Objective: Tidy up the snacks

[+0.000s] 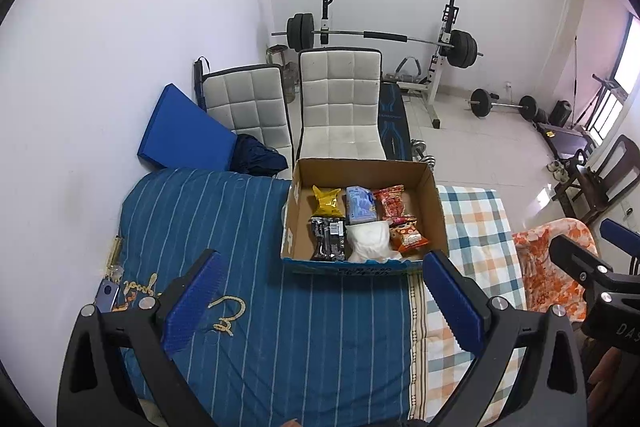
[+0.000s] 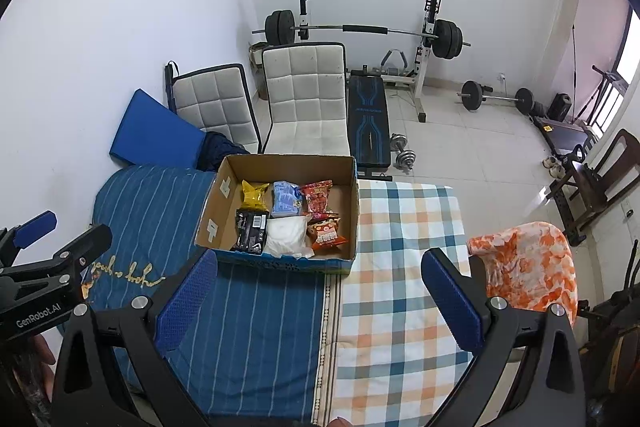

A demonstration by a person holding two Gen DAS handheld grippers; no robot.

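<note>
Six snack packets (image 1: pixel 362 223) packed in cardboard box (image 1: pixel 434 203) at bed's (image 1: pixel 280 327) far edge. Light, crinkly, crushable; better pinched at sealed ends. Left gripper (image 1: pixel 320 307), right gripper (image 2: pixel 320 303): jaws wide, empty.

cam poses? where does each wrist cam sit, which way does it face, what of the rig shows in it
Left wrist: on the left gripper, above the bed, facing forward and down at the box; own open fingers in view, right gripper at right edge.
Right wrist: on the right gripper, same heading, offset right; own open fingers in view, left gripper at left edge.
Shared: box, snacks, bed, chairs, barbell rack.
</note>
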